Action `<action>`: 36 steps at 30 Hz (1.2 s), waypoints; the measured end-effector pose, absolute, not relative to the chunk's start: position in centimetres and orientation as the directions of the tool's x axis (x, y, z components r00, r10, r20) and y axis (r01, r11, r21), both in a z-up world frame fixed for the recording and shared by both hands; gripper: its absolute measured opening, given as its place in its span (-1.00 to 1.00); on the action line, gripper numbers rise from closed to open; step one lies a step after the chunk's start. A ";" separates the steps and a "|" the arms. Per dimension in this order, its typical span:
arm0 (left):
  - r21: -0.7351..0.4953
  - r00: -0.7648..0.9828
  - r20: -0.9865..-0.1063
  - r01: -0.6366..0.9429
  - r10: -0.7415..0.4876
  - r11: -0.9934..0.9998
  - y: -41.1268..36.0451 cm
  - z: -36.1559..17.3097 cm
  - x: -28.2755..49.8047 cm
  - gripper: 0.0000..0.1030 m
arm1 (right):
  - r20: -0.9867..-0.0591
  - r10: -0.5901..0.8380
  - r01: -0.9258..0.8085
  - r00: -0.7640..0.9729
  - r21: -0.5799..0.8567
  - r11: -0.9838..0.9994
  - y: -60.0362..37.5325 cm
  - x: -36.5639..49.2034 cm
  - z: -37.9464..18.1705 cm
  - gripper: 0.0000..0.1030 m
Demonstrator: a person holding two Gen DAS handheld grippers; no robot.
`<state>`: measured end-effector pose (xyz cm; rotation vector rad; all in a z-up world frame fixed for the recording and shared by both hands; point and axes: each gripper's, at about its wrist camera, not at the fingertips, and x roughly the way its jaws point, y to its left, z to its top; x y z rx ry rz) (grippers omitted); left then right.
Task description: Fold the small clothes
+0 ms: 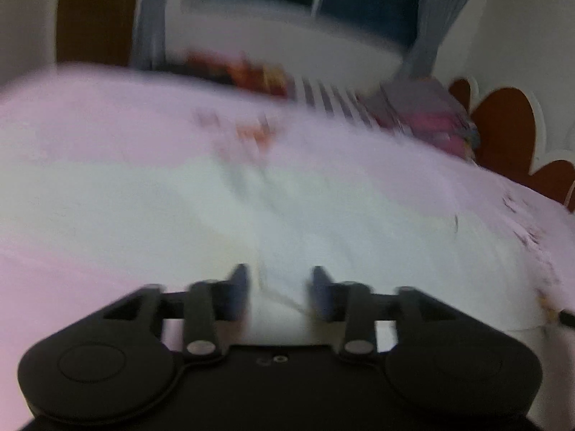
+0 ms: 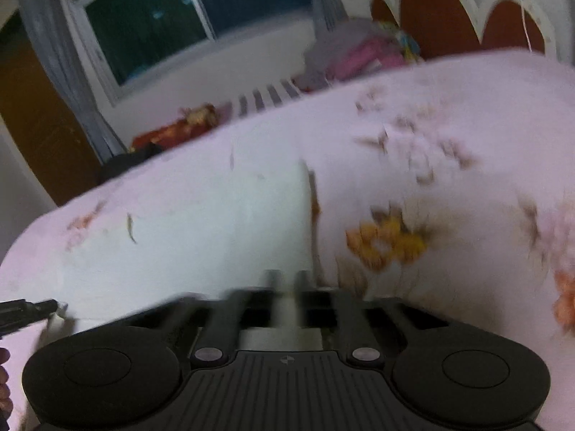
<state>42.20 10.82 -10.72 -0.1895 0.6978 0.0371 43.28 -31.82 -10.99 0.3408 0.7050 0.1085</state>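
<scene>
The black left gripper (image 1: 280, 292) holds its 2 fingers apart over the pale white cloth garment (image 1: 251, 215) on the pink floral bedsheet (image 1: 90, 125). The black right gripper (image 2: 287, 287) pinches that garment's (image 2: 215, 215) near edge, fingers almost together.

Your white garment (image 2: 222, 222) lies on a pale pink bedsheet (image 2: 485, 115) printed with orange and yellow flowers (image 2: 386, 240) — brownish leaves around them. Both grippers are black (image 1: 280, 294) (image 2: 287, 287). Headboard (image 2: 438, 10): rust-brown scallops edged white. Curtains (image 1: 438, 18) grey — window (image 2: 143, 18) dark.
</scene>
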 end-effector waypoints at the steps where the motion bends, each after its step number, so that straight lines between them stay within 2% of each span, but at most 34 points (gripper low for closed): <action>1: -0.149 0.777 -0.629 -0.068 -0.041 0.986 10.1 -10.2 41.9 -0.12 | -0.603 0.220 -0.001 0.767 0.341 0.940 -31.7 43.5 -10.6 -0.96; 5: -0.080 0.760 -0.629 0.150 -0.167 0.985 3.2 -10.4 42.9 -0.02 | -0.627 0.316 -0.091 0.712 0.364 0.927 -29.0 46.2 -11.6 -0.96; 9: -0.106 0.703 -0.676 0.203 -0.220 0.974 -1.3 -12.3 44.9 0.00 | -0.656 0.378 -0.221 0.654 0.312 0.924 -24.4 47.3 -13.0 -0.96; 13: -0.087 0.715 -0.678 0.150 -0.169 0.985 -1.0 -13.1 45.3 0.00 | -0.661 0.369 -0.223 0.653 0.298 0.928 -25.3 47.5 -13.5 -0.96; 16: -0.031 0.715 -0.698 0.022 -0.037 0.999 2.9 -14.0 45.4 0.02 | -0.675 0.222 -0.068 0.704 0.247 0.967 -30.2 47.3 -13.8 -0.96; 17: -0.036 0.713 -0.701 -0.006 -0.021 0.999 4.2 -14.3 45.5 0.05 | -0.681 0.181 -0.042 0.710 0.216 0.975 -31.4 47.1 -13.9 -0.96; 19: -0.082 0.719 -0.694 -0.025 -0.039 0.996 5.8 -13.8 45.5 -0.05 | -0.688 0.167 -0.052 0.707 0.185 0.981 -32.3 47.4 -14.0 -0.96; 22: -0.103 0.761 -0.646 -0.015 -0.055 0.995 5.7 -12.9 46.1 0.05 | -0.635 0.230 -0.067 0.738 0.270 0.961 -32.6 48.5 -13.1 -0.96; 26: -0.087 0.745 -0.664 0.002 -0.059 0.996 4.3 -13.2 49.0 0.05 | -0.642 0.370 -0.219 0.671 0.306 0.927 -29.4 52.6 -13.2 -0.96; 29: -0.088 0.742 -0.664 0.043 -0.090 0.995 3.0 -13.4 49.7 0.05 | -0.659 0.460 -0.395 0.595 0.259 0.882 -25.5 53.5 -13.8 -0.96; 31: -0.035 0.739 -0.670 0.067 -0.073 0.997 2.2 -13.7 50.2 0.05 | -0.658 0.474 -0.456 0.585 0.216 0.863 -24.2 54.1 -13.7 -0.96; 33: -0.030 0.729 -0.683 0.043 -0.052 0.999 2.9 -14.3 50.7 0.05 | -0.652 0.433 -0.405 0.622 0.206 0.891 -25.2 55.4 -13.6 -0.96; 36: -0.044 0.721 -0.692 -0.016 -0.019 0.999 5.0 -14.4 50.3 0.05 | -0.663 0.258 -0.200 0.703 0.163 0.966 -29.0 58.1 -13.8 -0.96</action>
